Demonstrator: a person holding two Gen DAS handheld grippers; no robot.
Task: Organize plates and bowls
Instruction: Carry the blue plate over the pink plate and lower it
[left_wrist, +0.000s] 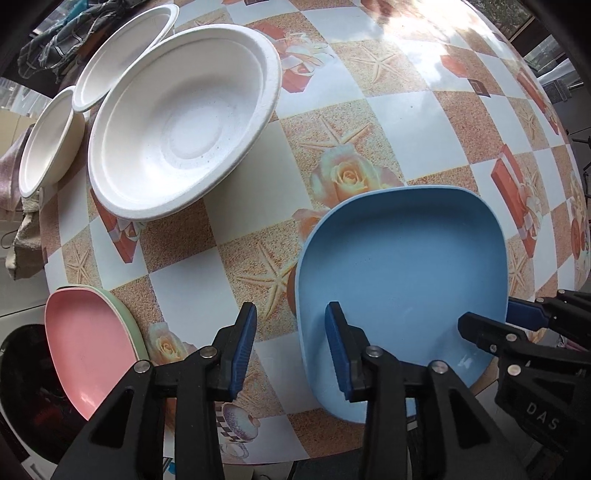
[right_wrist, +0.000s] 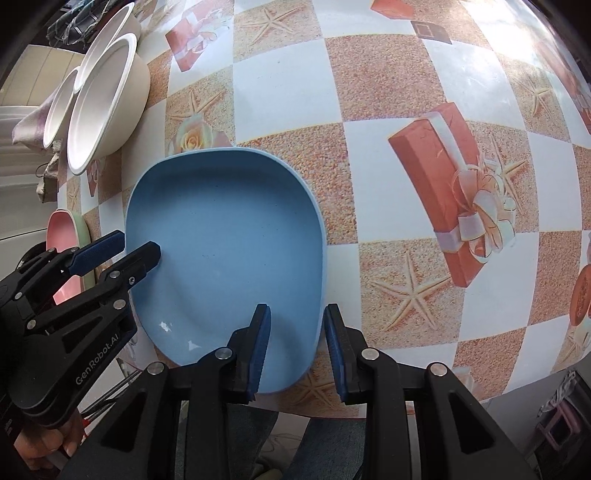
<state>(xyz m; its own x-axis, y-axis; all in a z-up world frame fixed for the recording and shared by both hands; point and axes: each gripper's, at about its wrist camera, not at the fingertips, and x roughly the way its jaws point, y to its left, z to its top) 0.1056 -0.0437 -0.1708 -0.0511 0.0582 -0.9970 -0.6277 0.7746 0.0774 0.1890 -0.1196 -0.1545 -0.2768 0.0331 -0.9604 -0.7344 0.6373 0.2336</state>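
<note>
A blue plate (left_wrist: 402, 273) lies at the near edge of the patterned table (left_wrist: 406, 122); it also shows in the right wrist view (right_wrist: 229, 251). My left gripper (left_wrist: 291, 347) is open and straddles the plate's left rim. My right gripper (right_wrist: 297, 347) is open and straddles the plate's right rim; it also shows in the left wrist view (left_wrist: 491, 317). A pink plate (left_wrist: 88, 343) sits on a green plate (left_wrist: 127, 317) at the near left. A large white bowl (left_wrist: 184, 122), a white plate (left_wrist: 125, 55) and a small white bowl (left_wrist: 48, 144) stand at the far left.
A dark patterned cloth (left_wrist: 62, 33) lies beyond the white plate at the table's far left edge. A crumpled cloth (left_wrist: 22, 229) hangs off the left edge. The table's near edge runs just under both grippers.
</note>
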